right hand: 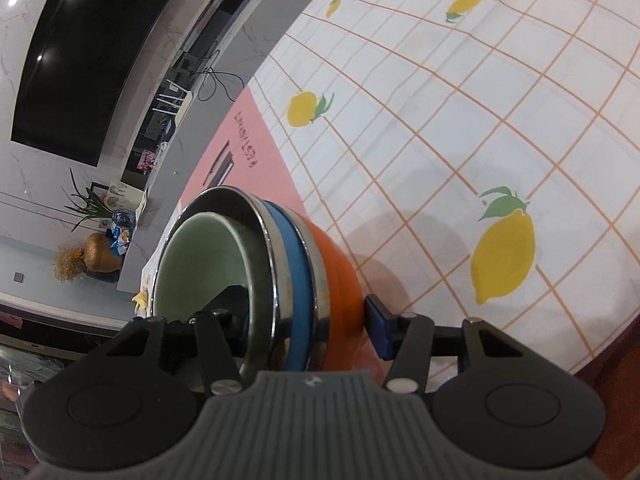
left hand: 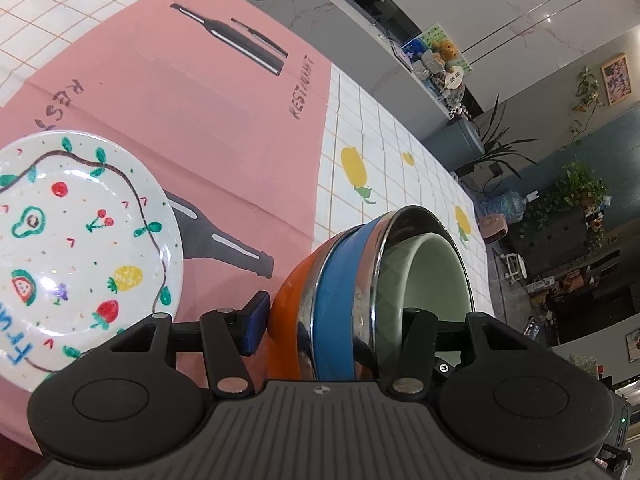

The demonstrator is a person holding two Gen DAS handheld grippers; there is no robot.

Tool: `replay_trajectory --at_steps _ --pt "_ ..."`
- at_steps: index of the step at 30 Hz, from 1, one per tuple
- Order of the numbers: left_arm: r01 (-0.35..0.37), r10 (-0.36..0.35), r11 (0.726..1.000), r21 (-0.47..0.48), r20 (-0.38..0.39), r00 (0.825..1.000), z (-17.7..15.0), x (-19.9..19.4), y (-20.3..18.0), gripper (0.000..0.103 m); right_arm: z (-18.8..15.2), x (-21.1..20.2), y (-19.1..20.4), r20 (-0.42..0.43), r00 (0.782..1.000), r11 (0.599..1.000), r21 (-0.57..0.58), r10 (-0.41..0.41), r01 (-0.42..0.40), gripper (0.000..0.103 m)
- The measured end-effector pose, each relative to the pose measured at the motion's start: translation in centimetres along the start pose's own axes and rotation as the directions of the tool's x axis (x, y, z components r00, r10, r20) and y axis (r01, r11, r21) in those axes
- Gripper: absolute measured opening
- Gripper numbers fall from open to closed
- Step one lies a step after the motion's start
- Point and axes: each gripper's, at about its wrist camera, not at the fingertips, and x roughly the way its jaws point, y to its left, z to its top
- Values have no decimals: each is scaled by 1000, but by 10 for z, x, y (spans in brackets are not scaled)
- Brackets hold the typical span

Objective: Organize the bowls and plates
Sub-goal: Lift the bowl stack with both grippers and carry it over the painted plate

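Both claws straddle the nested bowl stack point(left hand: 360, 280): left claw point(left hand: 332, 320) clamped on it, inner finger hidden; right claw point(right hand: 304, 320) closing, contact unclear. Plate point(left hand: 80, 240) beside the stack, cut off.

In the lower middle of the frame the left gripper point(left hand: 338, 330) straddles the wall of a nested stack of bowls point(left hand: 372, 280): orange outermost, then blue with steel rims, a pale green bowl point(left hand: 436, 276) innermost. One blue pad point(left hand: 256, 326) touches the orange side; the other finger point(left hand: 418, 332) reaches inside. At left lies a white fruit-painted plate point(left hand: 76, 248) on a pink mat point(left hand: 224, 120), over a lemon-print tablecloth point(left hand: 400, 152).
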Motion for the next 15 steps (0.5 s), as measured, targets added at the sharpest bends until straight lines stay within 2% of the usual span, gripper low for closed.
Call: replay_trajectory --at_steps 15 --pt "-27 28 999 -22 71 997 3 -59 13 60 -32 -11 43 -34 999 995 -86 40 -43 53"
